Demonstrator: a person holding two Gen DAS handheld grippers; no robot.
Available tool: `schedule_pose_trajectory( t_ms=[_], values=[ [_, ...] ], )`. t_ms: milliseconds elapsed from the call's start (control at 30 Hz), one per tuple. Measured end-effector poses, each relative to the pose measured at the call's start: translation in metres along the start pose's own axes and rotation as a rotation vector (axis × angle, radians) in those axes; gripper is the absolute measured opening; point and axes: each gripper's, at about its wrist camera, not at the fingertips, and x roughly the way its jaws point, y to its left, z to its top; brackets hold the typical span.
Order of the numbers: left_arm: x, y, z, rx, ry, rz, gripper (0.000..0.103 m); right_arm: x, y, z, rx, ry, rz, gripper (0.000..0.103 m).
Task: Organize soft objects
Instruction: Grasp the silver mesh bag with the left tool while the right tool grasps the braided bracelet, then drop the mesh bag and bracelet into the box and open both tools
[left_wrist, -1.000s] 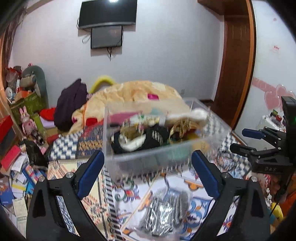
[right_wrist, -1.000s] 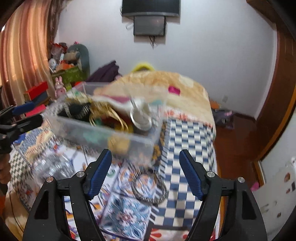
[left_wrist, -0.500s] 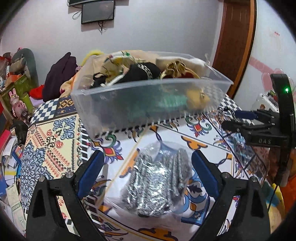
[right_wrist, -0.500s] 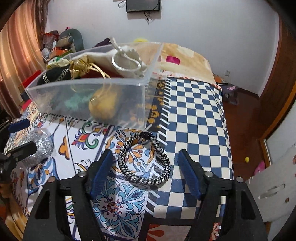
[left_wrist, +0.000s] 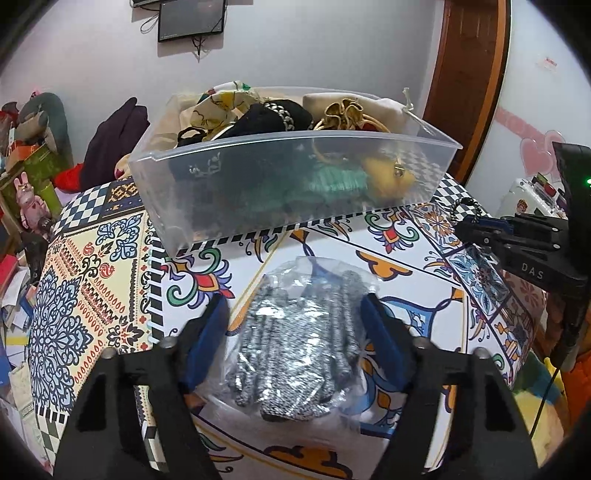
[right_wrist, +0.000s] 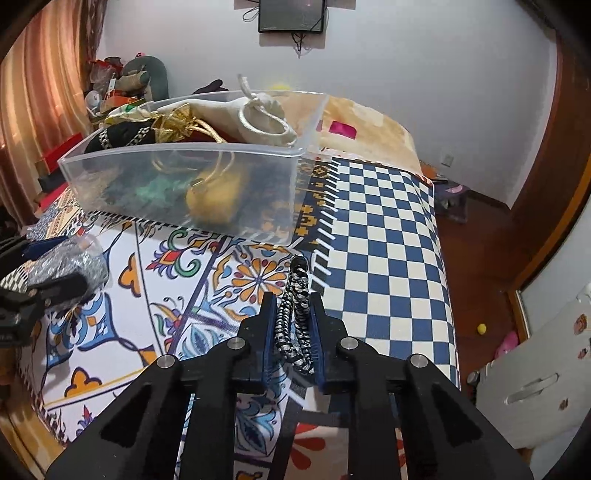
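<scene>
Patterned cloth (left_wrist: 110, 280) covers the table under both our tools, and a grey wall with a dark screen (right_wrist: 291, 14) stands behind; from the left wrist we see the left tongs (left_wrist: 295, 343) spread around a clear bag of speckled grey cord (left_wrist: 299, 347), blue pads just beside its two sides, though whether they touch the plastic we cannot tell; that view also catches the right tool at its right edge with a loop of the bracelet poking above it; from the right wrist we see the right tongs (right_wrist: 293, 328) pressed together on one braided black-and-white bracelet (right_wrist: 295, 306), which stands up between the pads; only this view shows the blue-and-white checked part of the cloth running to the table's right edge, with brown floor (right_wrist: 476, 251) beyond; we count one clear bin (left_wrist: 295, 184) holding several soft pouches, among them one cream drawstring bag (right_wrist: 258, 118) and one yellow pouch (right_wrist: 214, 199); open cloth lies between the bin's near wall and both tools.
</scene>
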Motion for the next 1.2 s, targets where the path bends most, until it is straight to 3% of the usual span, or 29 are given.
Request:
schedule_pose_trajectory(
  t_ms=[167, 300, 733, 967, 1200],
  values=[
    [-0.005, -0.002, -0.003, 0.005, -0.01, 0.009, 0.044, -0.011, 0.003, 0.0, -0.013, -0.041, -0.008, 0.014],
    [-0.015, 0.0, 0.001, -0.001, -0.033, 0.008, 0.036, -0.024, 0.002, 0.007, -0.01, -0.086, 0.001, 0.014],
    [-0.077, 0.01, 0.034, -0.007, -0.217, 0.018, 0.035, -0.062, 0.018, 0.045, -0.038, -0.236, 0.026, 0.014],
    [-0.088, 0.003, 0.068, 0.002, -0.302, 0.053, 0.035, -0.059, 0.032, 0.07, -0.049, -0.296, 0.064, 0.014],
    [-0.077, 0.008, 0.096, -0.02, -0.314, 0.051, 0.035, -0.048, 0.043, 0.093, -0.039, -0.319, 0.132, 0.014]
  ],
)
